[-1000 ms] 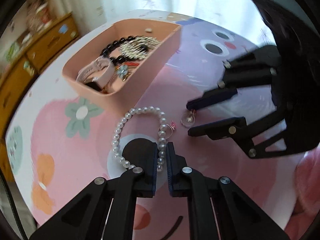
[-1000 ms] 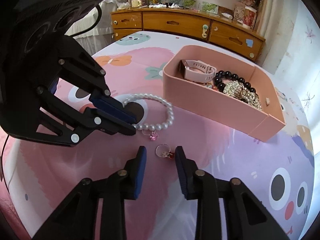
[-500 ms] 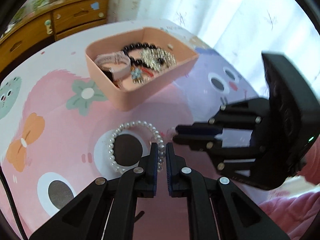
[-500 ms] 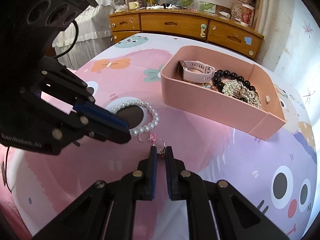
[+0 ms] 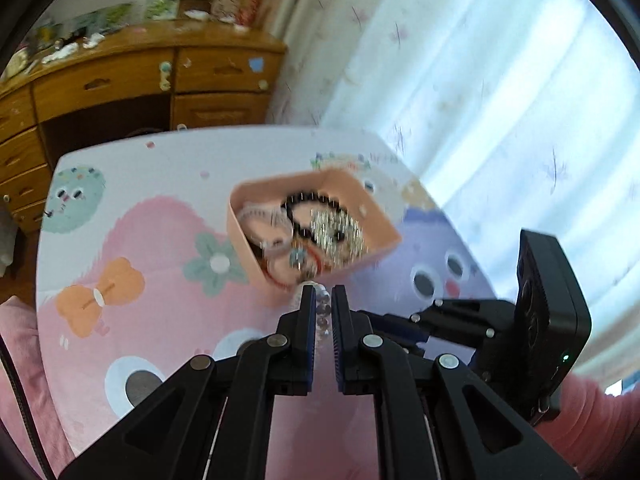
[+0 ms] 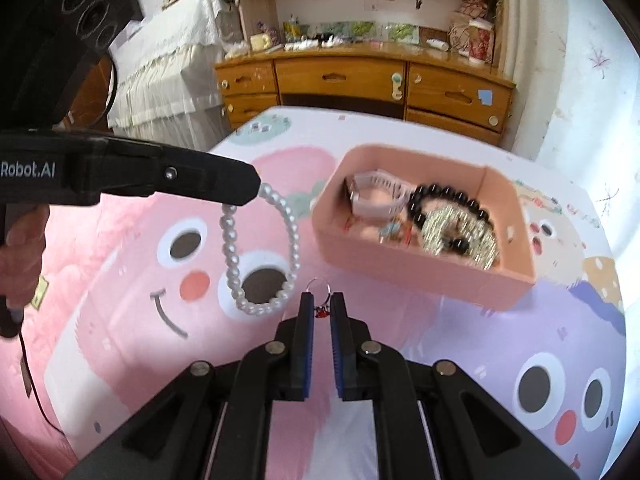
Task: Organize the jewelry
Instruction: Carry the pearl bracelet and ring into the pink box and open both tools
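My left gripper (image 5: pixel 321 295) is shut on a white pearl bracelet (image 5: pixel 322 312), whose beads show between the pads. In the right wrist view that bracelet (image 6: pixel 260 256) hangs as a loop from the left gripper (image 6: pixel 250 192), lifted off the cloth. My right gripper (image 6: pixel 322 304) is shut on a thin silver ring with a small red stone (image 6: pixel 320 294), also raised. A pink box (image 6: pixel 420 280) lies ahead to the right with a pale watch, a black bead bracelet (image 6: pixel 440 204) and a sparkly silver piece (image 6: pixel 460 232) inside. The box (image 5: pixel 384 216) sits just beyond the left fingertips.
A cartoon-printed pink and lilac cloth (image 6: pixel 120 320) covers the table. A wooden dresser (image 6: pixel 360 80) with drawers stands behind it, cluttered on top. White curtains (image 5: pixel 480 80) hang at the right. A person's hand (image 6: pixel 20 256) grips the left tool's handle.
Both grippers rose off the cloth. The left one lifted the pearl bracelet and rolled. The right one closed on the ring and picked it up. The pink box now lies further below.
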`<control>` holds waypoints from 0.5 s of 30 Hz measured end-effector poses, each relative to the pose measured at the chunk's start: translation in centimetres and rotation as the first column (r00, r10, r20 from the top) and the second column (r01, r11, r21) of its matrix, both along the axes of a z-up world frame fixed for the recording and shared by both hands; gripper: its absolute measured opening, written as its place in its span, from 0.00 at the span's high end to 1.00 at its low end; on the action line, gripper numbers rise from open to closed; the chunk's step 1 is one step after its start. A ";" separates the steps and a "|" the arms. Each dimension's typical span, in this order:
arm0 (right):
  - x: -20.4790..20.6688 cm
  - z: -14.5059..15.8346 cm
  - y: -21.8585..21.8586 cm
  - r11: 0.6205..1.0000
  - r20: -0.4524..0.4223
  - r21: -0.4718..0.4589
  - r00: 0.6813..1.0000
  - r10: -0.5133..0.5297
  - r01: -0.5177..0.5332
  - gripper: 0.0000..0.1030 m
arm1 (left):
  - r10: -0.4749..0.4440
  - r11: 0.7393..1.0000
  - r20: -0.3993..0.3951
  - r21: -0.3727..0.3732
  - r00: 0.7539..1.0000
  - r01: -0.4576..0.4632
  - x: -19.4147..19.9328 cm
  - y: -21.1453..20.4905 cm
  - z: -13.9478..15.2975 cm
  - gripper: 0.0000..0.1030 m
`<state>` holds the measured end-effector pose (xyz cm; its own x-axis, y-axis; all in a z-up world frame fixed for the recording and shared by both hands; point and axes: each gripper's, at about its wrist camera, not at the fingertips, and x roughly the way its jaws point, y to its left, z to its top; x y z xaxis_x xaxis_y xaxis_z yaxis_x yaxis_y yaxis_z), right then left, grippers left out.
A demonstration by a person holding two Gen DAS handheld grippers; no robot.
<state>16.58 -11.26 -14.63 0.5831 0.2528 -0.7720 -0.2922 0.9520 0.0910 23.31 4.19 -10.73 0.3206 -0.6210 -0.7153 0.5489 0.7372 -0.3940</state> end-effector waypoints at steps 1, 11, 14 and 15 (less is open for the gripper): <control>0.1 0.4 -0.1 1.000 0.008 0.007 1.000 -0.004 0.004 0.93 | 0.010 1.000 0.007 -0.014 1.000 -0.010 0.2 0.0 0.7 0.95; 3.1 4.7 -0.3 0.998 0.069 -0.058 0.997 0.022 -0.018 0.93 | 0.148 0.977 0.077 -0.167 0.986 -0.133 2.8 0.1 5.6 0.95; 3.9 5.7 -0.7 0.998 0.096 -0.061 0.995 0.011 -0.005 0.92 | 0.159 0.973 0.107 -0.184 0.981 -0.138 3.5 -0.8 6.2 0.95; 4.1 5.9 -0.9 0.998 0.103 -0.060 0.995 0.005 0.001 0.92 | 0.163 0.972 0.113 -0.190 0.980 -0.139 3.8 -1.1 6.3 0.95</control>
